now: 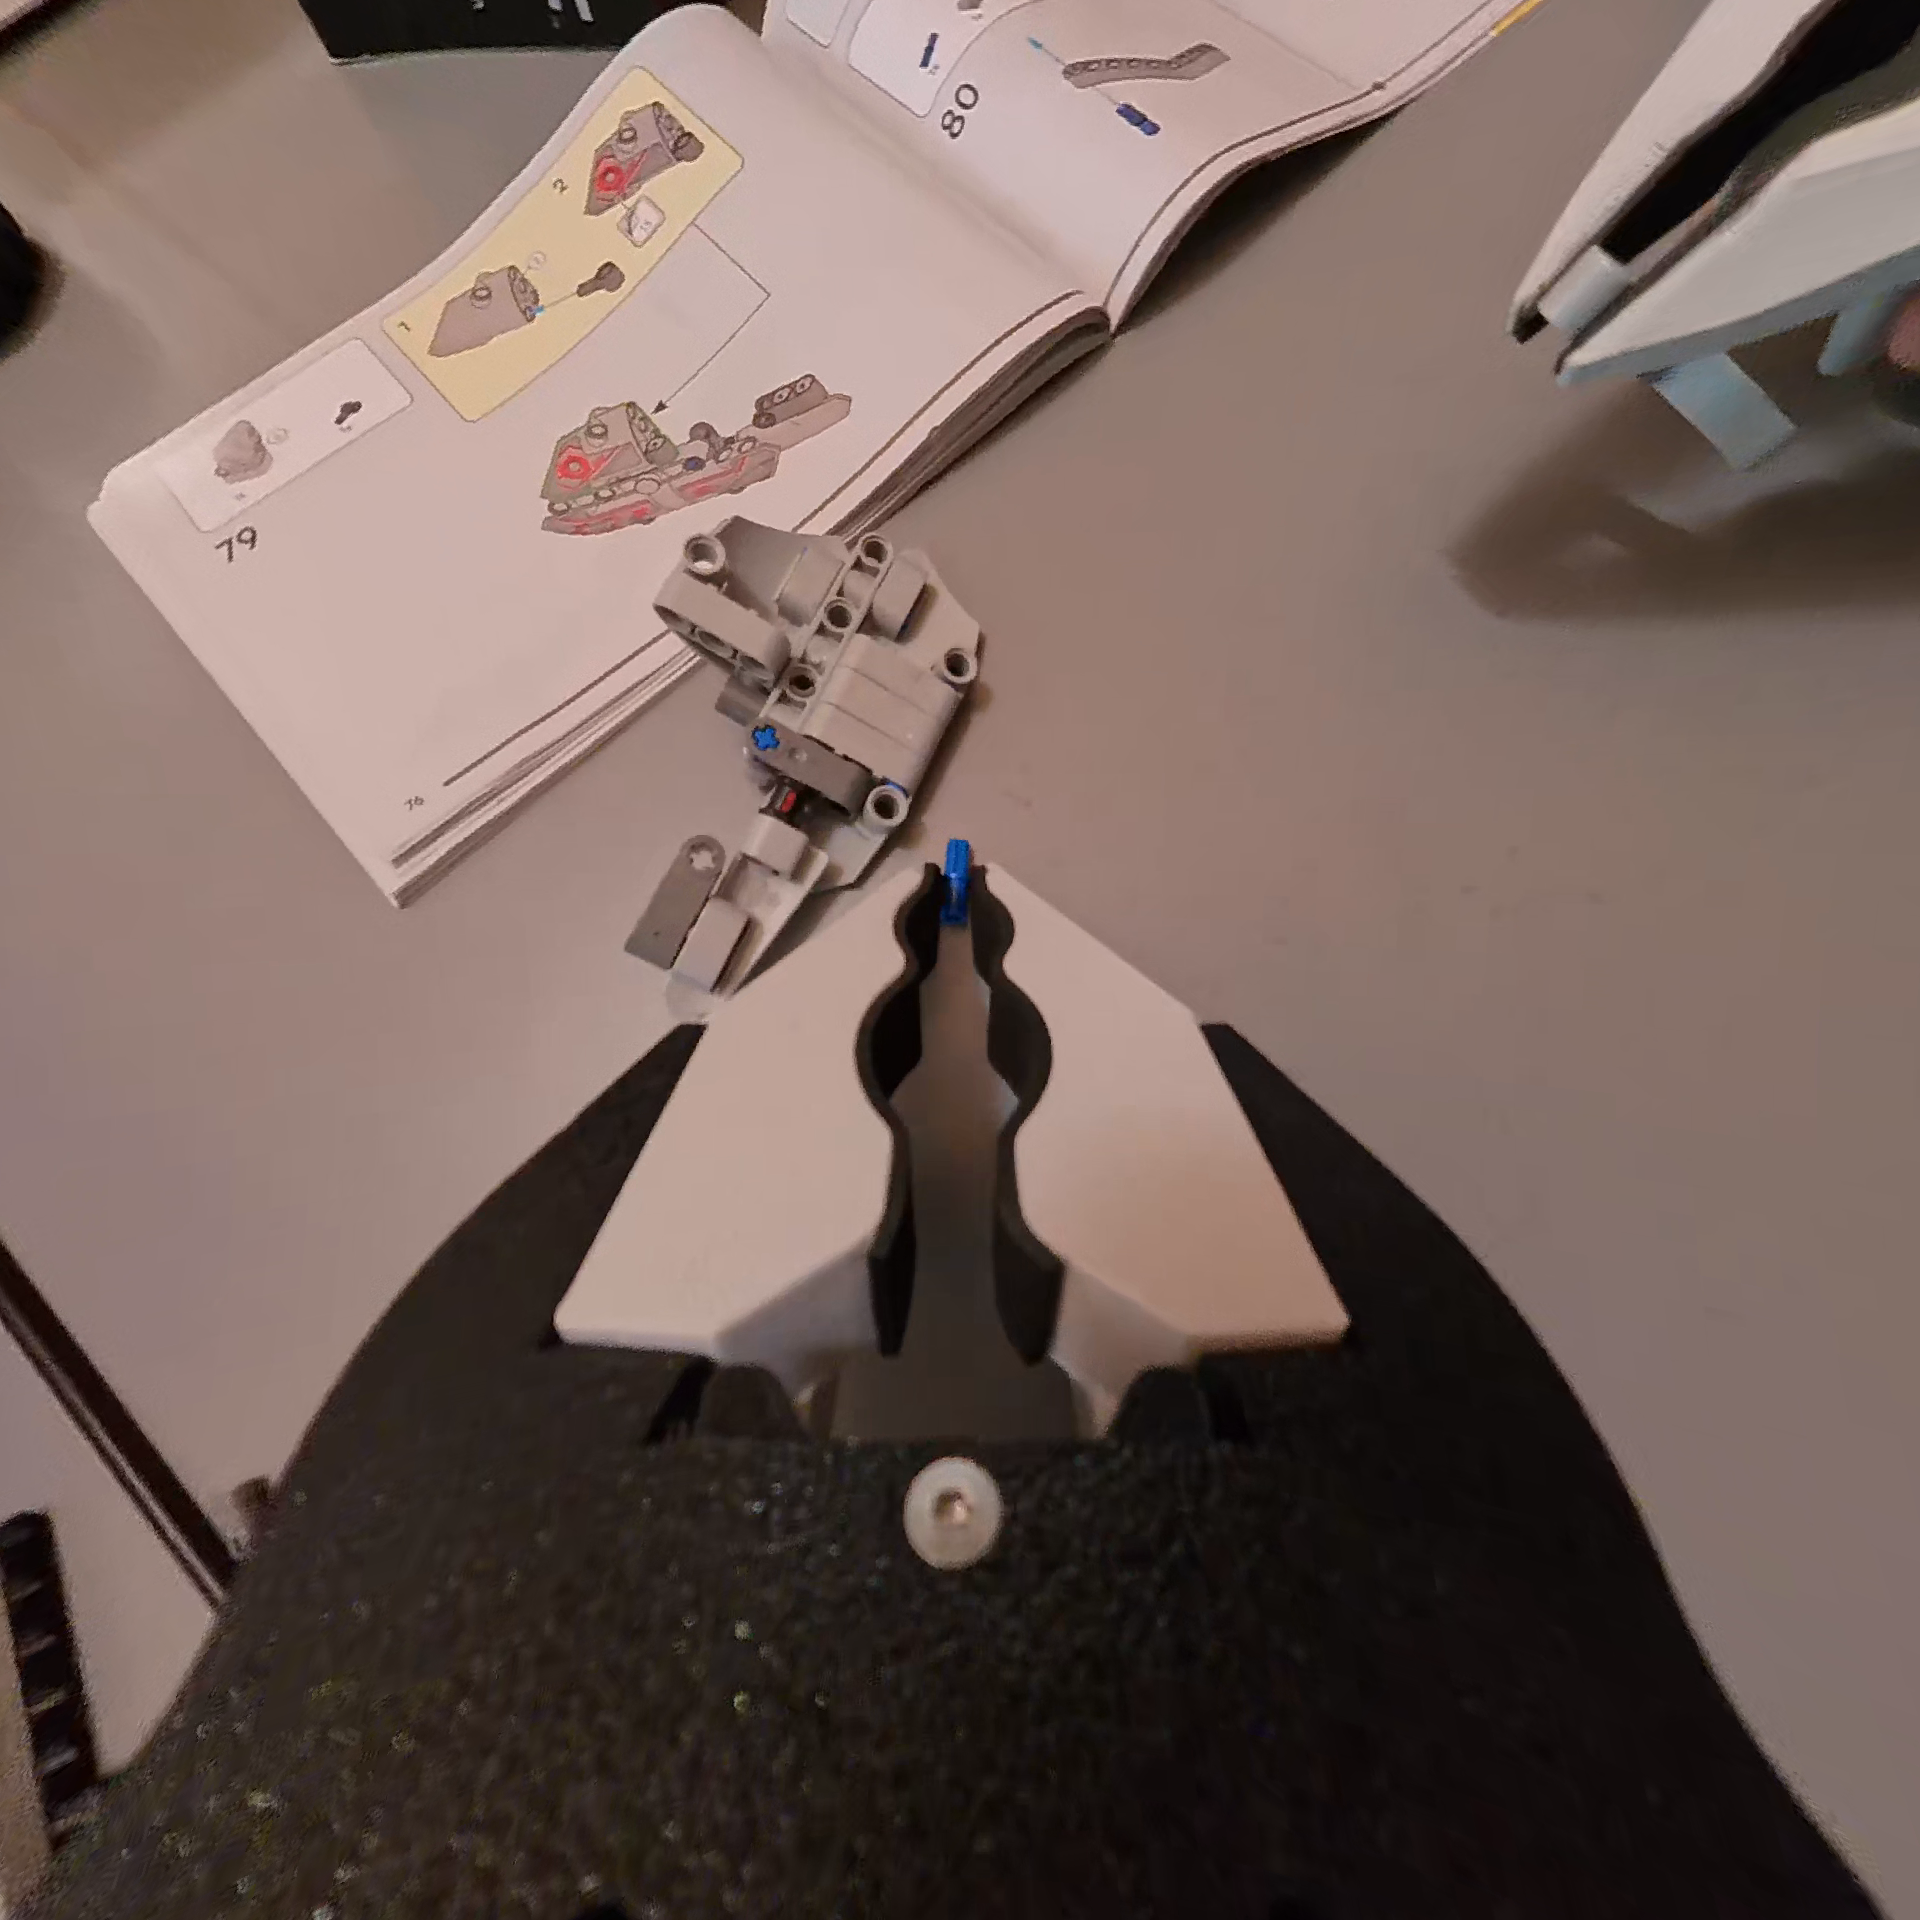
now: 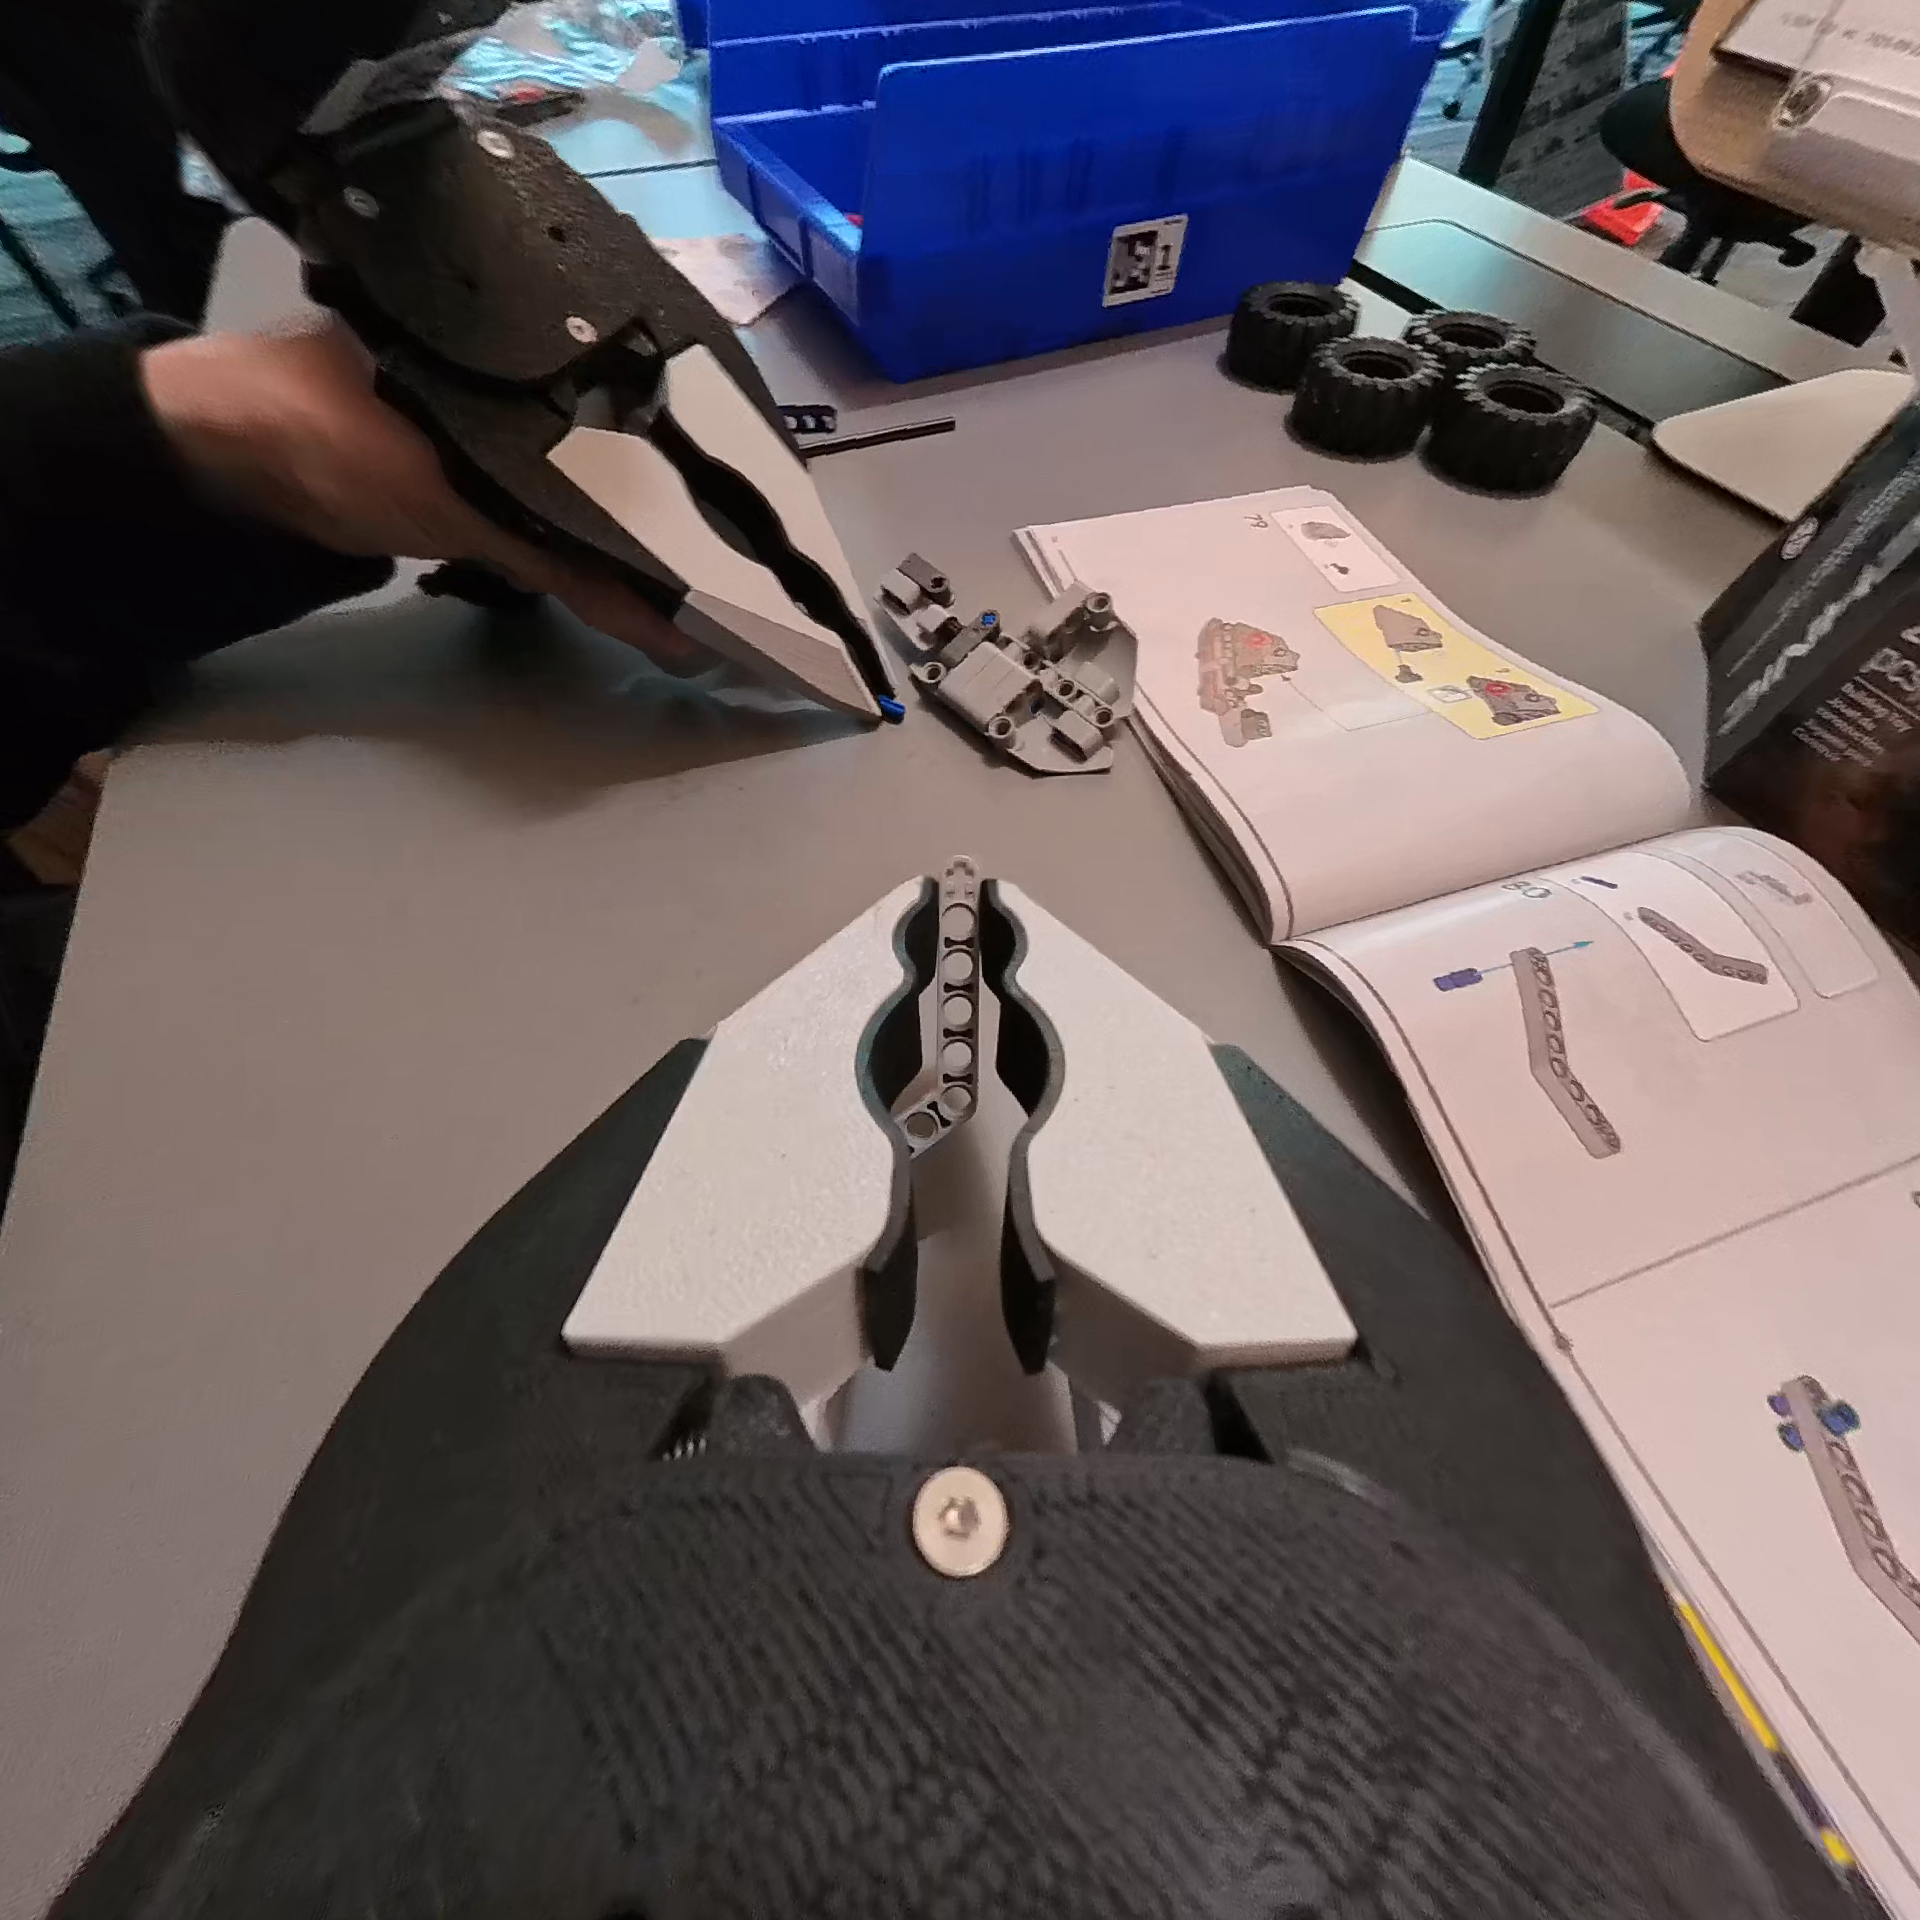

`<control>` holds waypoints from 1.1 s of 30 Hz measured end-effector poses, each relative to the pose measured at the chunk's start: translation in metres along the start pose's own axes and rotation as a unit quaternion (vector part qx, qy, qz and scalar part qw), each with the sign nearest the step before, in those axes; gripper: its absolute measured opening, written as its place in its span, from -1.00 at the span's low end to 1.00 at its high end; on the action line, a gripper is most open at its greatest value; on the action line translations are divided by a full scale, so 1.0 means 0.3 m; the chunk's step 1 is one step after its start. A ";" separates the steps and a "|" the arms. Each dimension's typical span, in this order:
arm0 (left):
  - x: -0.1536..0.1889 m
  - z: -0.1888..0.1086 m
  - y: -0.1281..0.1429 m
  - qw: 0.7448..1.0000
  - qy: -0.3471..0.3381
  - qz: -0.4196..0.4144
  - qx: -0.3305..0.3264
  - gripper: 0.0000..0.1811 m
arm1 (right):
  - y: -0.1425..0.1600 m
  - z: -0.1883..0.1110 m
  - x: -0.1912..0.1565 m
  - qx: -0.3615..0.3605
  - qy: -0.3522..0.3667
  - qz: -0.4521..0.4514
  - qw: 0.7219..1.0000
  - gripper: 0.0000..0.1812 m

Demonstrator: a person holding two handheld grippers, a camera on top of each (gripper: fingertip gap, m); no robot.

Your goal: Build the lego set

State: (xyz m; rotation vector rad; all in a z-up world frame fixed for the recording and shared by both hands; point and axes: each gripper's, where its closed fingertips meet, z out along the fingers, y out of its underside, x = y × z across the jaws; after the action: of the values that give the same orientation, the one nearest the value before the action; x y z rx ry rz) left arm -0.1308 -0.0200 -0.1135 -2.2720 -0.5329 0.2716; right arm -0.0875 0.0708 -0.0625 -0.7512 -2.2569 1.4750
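Left fingers (image 1: 940, 883) pinching blue pin (image 1: 954, 878), right fingers (image 2: 920, 899) clamping grey beam (image 2: 954, 997)

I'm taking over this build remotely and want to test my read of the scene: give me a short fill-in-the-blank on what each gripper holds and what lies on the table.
1. The left gripper is shut on a small ____ pin.
2. The right gripper holds a grey bent ____ with a row of holes.
3. The grey assembly lies on the table beside the open ____.
4. Near the blue bin sit ____ black tyres.

Missing words: blue; beam; booklet; four
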 end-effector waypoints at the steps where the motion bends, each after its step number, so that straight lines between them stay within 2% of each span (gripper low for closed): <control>1: 0.000 0.000 -0.001 1.000 0.003 0.014 0.001 -0.97 | -0.001 -0.001 -0.008 0.001 -0.008 0.000 1.000 -0.93; 5: 0.007 0.003 -0.005 0.998 0.005 0.058 0.005 -0.97 | 0.015 0.011 -0.020 -0.018 -0.013 -0.006 1.000 -0.93; 11: 0.027 0.013 -0.013 0.997 0.056 0.048 -0.011 -0.97 | 0.036 0.032 -0.016 -0.044 0.007 -0.024 0.999 -0.93; 14: 0.049 0.021 -0.021 0.994 0.087 0.046 -0.037 -0.98 | 0.022 0.027 -0.023 -0.029 -0.002 -0.023 0.999 -0.93; 16: 0.062 0.034 -0.034 0.992 0.095 0.073 -0.037 -0.98 | 0.009 0.021 -0.026 -0.016 -0.011 -0.017 1.000 -0.93; 19: 0.122 0.043 -0.062 0.984 0.129 0.120 0.000 -0.98 | -0.014 0.013 -0.022 0.008 -0.017 -0.010 1.000 -0.94; 21: 0.148 0.029 -0.113 0.977 0.123 0.164 0.053 -0.98 | -0.057 0.005 -0.041 0.049 -0.035 -0.006 0.998 -0.94; 24: 0.185 -0.019 -0.179 0.961 0.113 0.217 0.128 -0.98 | -0.057 0.018 -0.061 0.045 -0.048 -0.019 0.998 -0.93; 28: 0.231 -0.055 -0.186 0.947 0.127 0.244 0.165 -0.98 | -0.028 0.048 -0.086 0.009 -0.043 -0.074 0.996 -0.94; 33: 0.261 -0.070 -0.205 0.940 0.141 0.240 0.196 -0.98 | -0.044 0.040 -0.114 0.030 -0.061 -0.094 0.993 -0.94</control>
State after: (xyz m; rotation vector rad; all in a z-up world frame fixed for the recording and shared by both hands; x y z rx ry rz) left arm -0.0717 0.0398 -0.0564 -1.9683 0.2202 0.2558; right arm -0.0698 0.0373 -0.0552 -0.4275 -2.2890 1.5280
